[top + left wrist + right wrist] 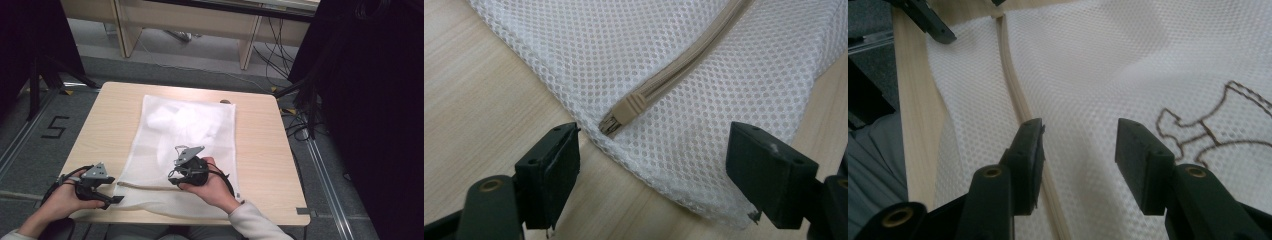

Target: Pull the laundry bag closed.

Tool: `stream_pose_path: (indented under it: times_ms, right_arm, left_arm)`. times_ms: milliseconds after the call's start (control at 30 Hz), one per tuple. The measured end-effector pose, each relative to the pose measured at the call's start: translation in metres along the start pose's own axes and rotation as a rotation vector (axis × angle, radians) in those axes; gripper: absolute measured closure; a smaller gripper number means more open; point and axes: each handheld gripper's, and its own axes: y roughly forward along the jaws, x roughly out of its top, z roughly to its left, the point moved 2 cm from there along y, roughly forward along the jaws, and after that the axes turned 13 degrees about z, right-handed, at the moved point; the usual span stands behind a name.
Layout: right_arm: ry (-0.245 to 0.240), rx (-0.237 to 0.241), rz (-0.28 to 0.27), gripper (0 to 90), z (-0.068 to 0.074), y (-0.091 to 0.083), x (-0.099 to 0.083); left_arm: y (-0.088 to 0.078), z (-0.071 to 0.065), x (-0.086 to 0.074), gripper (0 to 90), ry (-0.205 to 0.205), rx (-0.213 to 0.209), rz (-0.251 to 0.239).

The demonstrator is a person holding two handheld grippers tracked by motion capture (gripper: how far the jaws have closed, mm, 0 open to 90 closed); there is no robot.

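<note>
1. Your white mesh bag lies flat from the tabletop's near edge to its far edge, its beige zipper along the near end; something white shows inside.
2. Your left gripper stands released, its jaws wide either side of the zipper pull at the bag's near-left corner.
3. Your right gripper hovers partly open over the mesh, gripping nothing.
4. Cables cross the floor beyond.
</note>
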Motion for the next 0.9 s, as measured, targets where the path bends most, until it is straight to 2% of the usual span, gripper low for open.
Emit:
stream_pose_path:
  times_ms: [167,200,300,433,600,633,900]
  right_arm:
    - [-0.036,0.014,-0.007,59.8,0.007,0.01,0.015]
    - [-0.024,0.016,-0.011,60.3,0.009,0.012,0.017]
    - [-0.027,0.024,-0.01,62.3,0.012,0.017,0.024]
    - [-0.041,0.034,0.001,65.5,0.018,0.027,0.04]
    - [-0.051,0.047,0.007,67.2,0.024,0.035,0.052]
    - [-0.068,0.046,0.008,67.8,0.026,0.038,0.058]
    - [-0.086,0.068,0.018,72.0,0.034,0.053,0.075]
  left_arm:
    - [0.0,0.0,0.0,21.3,0.004,-0.004,0.0]
    - [0.001,0.0,0.0,21.3,0.003,-0.006,-0.001]
    - [0.001,0.002,0.0,21.4,0.005,-0.001,0.003]
    - [0.001,0.0,-0.001,21.6,-0.028,-0.018,-0.008]
    - [0.002,0.001,-0.001,21.6,-0.028,-0.02,-0.007]
    - [0.001,0.002,0.0,21.6,-0.01,-0.014,-0.006]
    - [0.001,0.002,-0.001,21.7,-0.021,-0.019,-0.009]
